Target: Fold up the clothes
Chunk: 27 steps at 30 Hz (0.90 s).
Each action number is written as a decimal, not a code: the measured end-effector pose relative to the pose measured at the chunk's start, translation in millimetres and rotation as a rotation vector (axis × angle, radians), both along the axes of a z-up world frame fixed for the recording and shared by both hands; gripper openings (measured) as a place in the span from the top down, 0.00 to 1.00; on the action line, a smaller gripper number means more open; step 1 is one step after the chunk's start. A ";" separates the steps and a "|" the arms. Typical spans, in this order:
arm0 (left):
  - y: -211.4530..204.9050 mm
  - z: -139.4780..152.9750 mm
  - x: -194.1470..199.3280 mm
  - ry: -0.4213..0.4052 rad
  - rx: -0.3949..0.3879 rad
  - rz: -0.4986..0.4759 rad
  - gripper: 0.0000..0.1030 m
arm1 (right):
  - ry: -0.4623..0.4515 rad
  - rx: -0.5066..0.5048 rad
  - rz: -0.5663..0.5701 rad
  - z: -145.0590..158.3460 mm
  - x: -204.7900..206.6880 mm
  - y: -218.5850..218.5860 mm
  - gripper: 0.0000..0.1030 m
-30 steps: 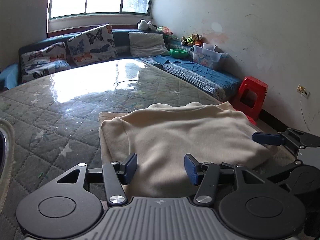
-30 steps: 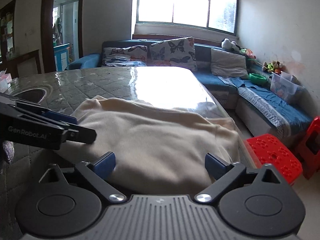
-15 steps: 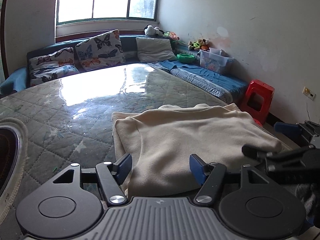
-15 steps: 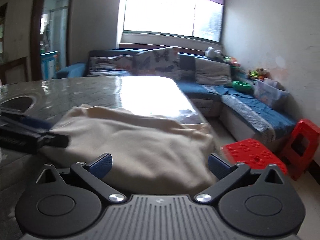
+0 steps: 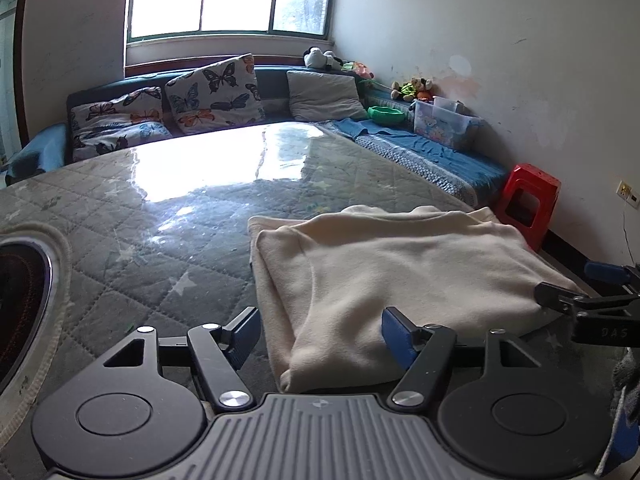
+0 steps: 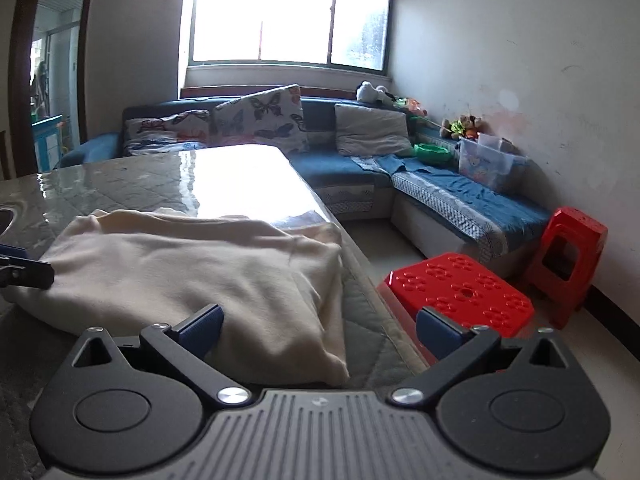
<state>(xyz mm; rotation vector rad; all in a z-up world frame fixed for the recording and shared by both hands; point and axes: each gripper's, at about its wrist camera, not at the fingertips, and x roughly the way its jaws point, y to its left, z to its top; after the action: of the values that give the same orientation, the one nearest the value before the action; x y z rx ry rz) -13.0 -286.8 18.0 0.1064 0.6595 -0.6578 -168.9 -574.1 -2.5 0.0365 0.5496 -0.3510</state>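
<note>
up close, the left tool (image 5: 320,334) has just been opening, its jaws wide either side of the near corner of the folded cream garment (image 5: 400,272), pads not pressing it. the right tool (image 6: 318,326) gapes wide too, holding nothing, over the garment's right corner at the bench (image 5: 140,232) edge. beyond stand a red stool (image 6: 456,294) and a blue sofa (image 6: 348,172).

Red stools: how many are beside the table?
2: one low red stool right beside the table edge, one taller red stool by the wall. More may be hidden.
</note>
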 end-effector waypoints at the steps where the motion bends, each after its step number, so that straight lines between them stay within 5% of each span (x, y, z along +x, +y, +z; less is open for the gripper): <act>1: 0.8 -0.1 0.1 0.003 -0.002 0.000 0.32 | 0.000 0.006 0.002 -0.1 -0.7 -0.5 0.00; 27: 21.8 11.9 -34.6 -0.026 0.041 0.033 0.00 | 0.001 0.035 -0.012 9.4 -12.1 37.2 0.00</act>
<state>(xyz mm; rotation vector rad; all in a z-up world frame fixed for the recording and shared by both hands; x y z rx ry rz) -47.6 -265.0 29.9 0.1413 0.6482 -0.6105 -181.0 -536.9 6.9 0.0734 0.5565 -0.3532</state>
